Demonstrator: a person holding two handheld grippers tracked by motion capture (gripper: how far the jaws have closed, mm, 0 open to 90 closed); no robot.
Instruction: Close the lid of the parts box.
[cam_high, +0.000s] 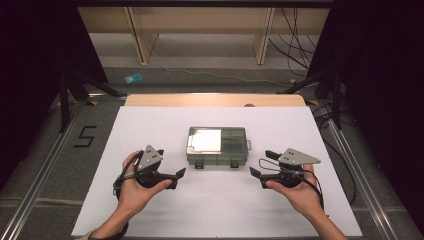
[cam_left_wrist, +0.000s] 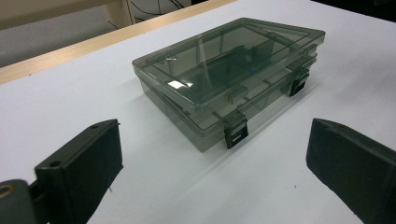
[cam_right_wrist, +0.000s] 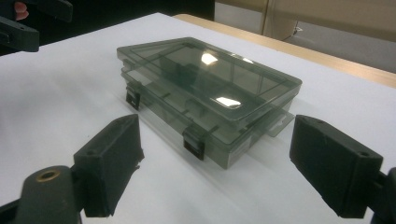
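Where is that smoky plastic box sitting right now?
In the high view, the closed box lies mid-table on the white sheet, between the left hand-held gripper and the right hand-held gripper, touching neither.

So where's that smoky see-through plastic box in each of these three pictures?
High view: the box lies mid-table on the white sheet, between the two grippers, latches toward the person.
Left gripper view: upper middle, its corner nearest the camera, beyond the open jaws.
Right gripper view: centre, lying slantwise, beyond the open jaws.
Shared landmark: the two black latches on the box's front edge, seen in all three.
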